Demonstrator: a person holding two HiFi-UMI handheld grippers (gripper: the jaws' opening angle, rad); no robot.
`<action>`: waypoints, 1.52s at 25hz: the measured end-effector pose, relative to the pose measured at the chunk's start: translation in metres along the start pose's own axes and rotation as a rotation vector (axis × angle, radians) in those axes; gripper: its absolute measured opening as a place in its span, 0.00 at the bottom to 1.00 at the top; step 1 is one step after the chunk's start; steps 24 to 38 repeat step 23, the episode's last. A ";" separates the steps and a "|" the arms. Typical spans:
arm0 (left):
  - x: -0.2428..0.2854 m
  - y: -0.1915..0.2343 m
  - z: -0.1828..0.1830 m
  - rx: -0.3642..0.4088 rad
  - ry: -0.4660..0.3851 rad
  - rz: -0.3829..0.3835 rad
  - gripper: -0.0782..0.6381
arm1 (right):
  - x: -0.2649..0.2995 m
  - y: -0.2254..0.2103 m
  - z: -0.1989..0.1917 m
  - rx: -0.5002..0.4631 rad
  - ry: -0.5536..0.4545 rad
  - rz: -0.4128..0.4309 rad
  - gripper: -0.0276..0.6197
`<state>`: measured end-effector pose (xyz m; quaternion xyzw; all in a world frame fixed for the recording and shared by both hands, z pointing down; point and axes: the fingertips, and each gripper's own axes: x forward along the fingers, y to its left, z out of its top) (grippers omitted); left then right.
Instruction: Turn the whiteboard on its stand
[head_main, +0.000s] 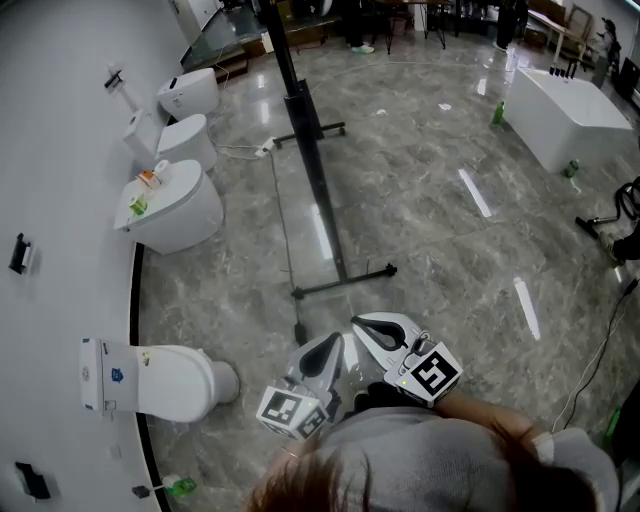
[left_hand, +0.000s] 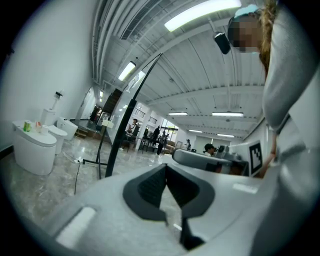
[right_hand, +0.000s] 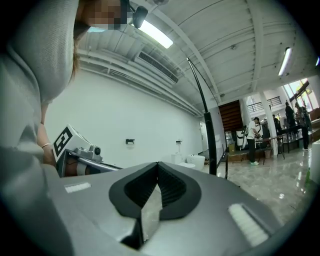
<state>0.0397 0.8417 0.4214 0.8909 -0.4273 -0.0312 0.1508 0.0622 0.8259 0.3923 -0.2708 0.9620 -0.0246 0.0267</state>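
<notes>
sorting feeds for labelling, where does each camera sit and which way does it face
head view: on the person's head, steeply down at floor, whiteboard stand, toilets; shows hair, shoulders, left gripper, right gripper.
left gripper view: on the left gripper, level toward stand and toilets; shows its shut jaws, right gripper, sleeve.
right gripper view: on the right gripper, level toward wall and stand; shows its shut jaws, left gripper, sleeve.
shared: all three show the stand.

Toilets (head_main: 175, 205) along the left wall (head_main: 60, 150) — whiteboard stand (head_main: 318, 190) to their right.
</notes>
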 end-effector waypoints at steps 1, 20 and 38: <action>0.002 0.000 0.002 0.002 -0.004 0.000 0.11 | 0.000 -0.001 0.002 0.001 -0.005 0.002 0.05; 0.014 0.006 0.015 0.022 -0.022 0.004 0.11 | 0.006 -0.013 0.008 -0.030 -0.013 0.021 0.05; 0.011 0.007 0.014 0.017 -0.020 0.005 0.11 | 0.007 -0.009 0.005 -0.020 -0.002 0.021 0.05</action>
